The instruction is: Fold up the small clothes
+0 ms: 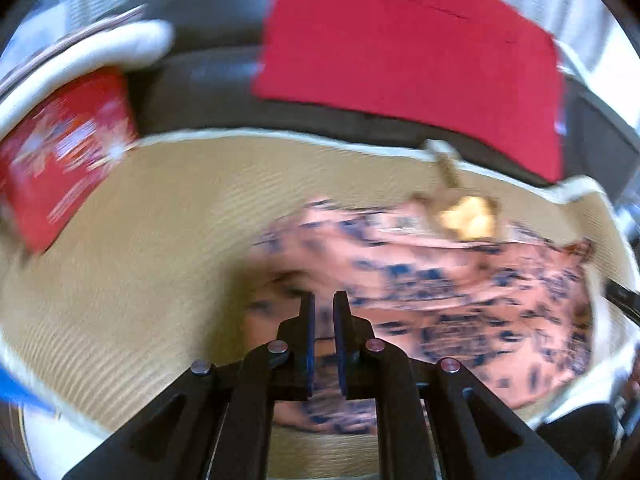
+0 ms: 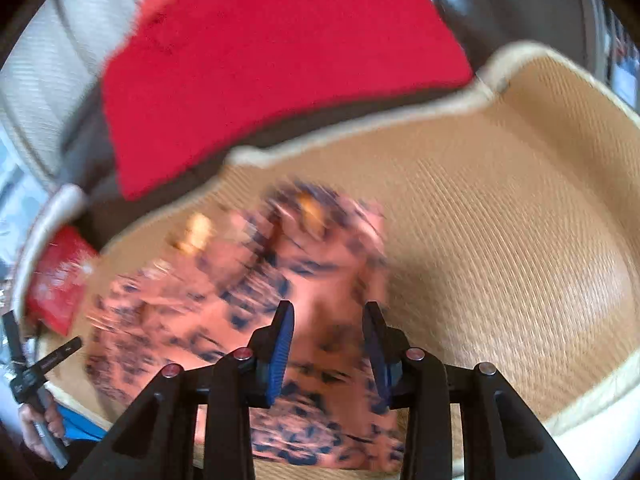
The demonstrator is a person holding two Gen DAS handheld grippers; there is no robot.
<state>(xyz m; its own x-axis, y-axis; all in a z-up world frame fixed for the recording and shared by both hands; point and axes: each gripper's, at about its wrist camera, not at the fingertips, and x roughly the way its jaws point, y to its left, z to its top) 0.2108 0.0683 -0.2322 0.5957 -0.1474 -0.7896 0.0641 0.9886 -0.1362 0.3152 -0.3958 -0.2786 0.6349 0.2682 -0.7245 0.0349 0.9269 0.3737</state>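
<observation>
1. Pink patterned garment [image 2: 256,300], printed with dark blue marks, is lying spread and rumpled on a tan woven mat [image 1: 132,264], nearer the mat's cream-edged rim than its middle; both views are smeared by motion, so its exact outline is hard to read.
2. Left gripper [image 1: 324,308] is sitting over the near edge of the cloth with its fingers almost together; a narrow gap shows, and I cannot tell whether any fabric is pinched in it.
3. Right gripper [image 2: 328,320] is standing spread wide, fingers well apart, with the garment passing beneath them and nothing gripped.
4. Judging by this, the step in hand is taking hold of an edge to begin a fold. Doing it well likely means catching only one layer near a corner, then bringing the right fingers down onto a matching corner.
5. A yellowish tag or bit of trim [image 1: 468,216] is lying at the far edge; keeping it inside the fold would look tidier.
6. A red cloth [image 2: 272,68] is lying beyond the mat, apart from the work, and a red patterned item [image 1: 60,152] is sitting at the mat's edge.
</observation>
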